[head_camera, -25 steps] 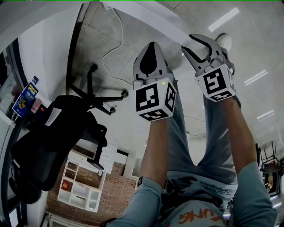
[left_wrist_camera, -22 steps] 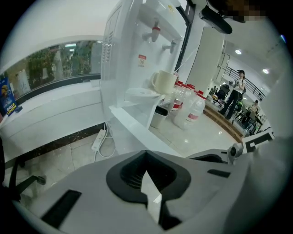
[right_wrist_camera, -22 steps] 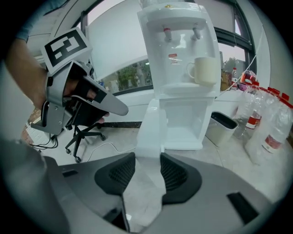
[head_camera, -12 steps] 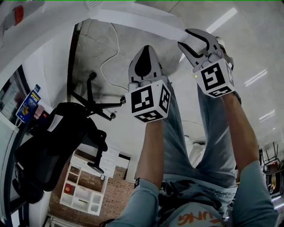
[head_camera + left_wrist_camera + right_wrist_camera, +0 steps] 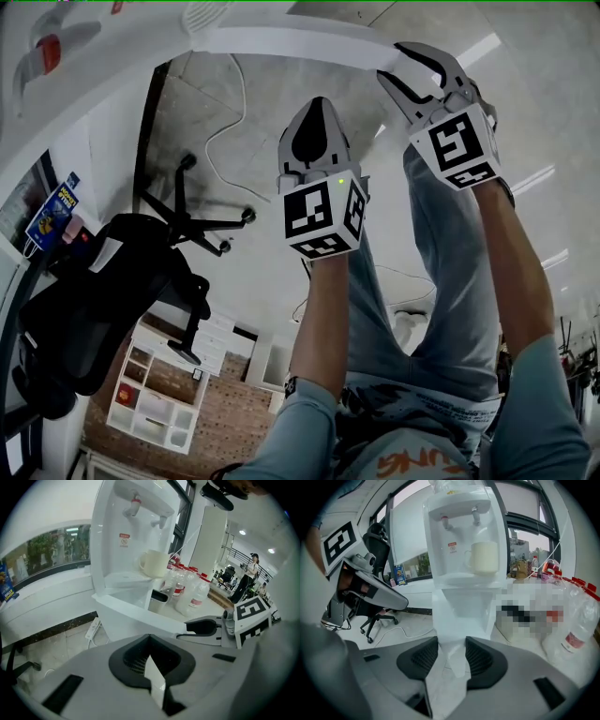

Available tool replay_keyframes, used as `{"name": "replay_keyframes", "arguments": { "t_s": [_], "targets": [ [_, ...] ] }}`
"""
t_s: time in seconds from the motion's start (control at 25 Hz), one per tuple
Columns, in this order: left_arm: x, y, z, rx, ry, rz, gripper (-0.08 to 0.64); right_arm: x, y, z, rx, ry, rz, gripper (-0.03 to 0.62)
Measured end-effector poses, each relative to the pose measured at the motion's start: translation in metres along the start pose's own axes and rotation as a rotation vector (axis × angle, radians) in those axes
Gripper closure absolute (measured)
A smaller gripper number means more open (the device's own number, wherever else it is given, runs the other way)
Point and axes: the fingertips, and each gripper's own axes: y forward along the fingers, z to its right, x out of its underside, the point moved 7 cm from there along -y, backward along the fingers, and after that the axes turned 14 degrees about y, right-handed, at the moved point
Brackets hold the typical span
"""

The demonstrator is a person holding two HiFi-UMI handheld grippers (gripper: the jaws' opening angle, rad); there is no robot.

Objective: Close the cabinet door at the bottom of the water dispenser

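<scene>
Glossy white plastic water dispenser [image 5: 461, 541], cream mug [image 5: 485, 557] in its recess. Flat white cabinet door [image 5: 281, 39] swung out at its base, thin edge clamped between right gripper [image 5: 401, 67] ribbed black jaws. Left gripper [image 5: 317, 122] jaws together, empty, near the door.

The shirt [image 5: 412, 461], bottom of the head view, bears orange letters "UNG". The red label [image 5: 124, 539] on the water dispenser [image 5: 112, 569] is unreadable.
</scene>
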Motion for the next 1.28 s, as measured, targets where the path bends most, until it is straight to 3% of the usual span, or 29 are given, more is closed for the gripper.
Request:
{"name": "replay_keyframes", "arguments": {
  "t_s": [0.48,1.08,1.28],
  "targets": [
    [-0.019,0.019,0.017,-0.067,-0.07,0.034,0.549,-0.035,0.017,0.052,-0.029,-0.069,0.034,0.393],
    [-0.036,0.038,0.023,-0.122,-0.114,0.067,0.549,-0.084,0.046,0.11,-0.141,-0.194,0.07,0.393],
    [-0.042,0.044,0.021,-0.142,-0.114,0.09,0.549,-0.103,0.062,0.126,-0.104,-0.179,0.11,0.414]
  ]
}}
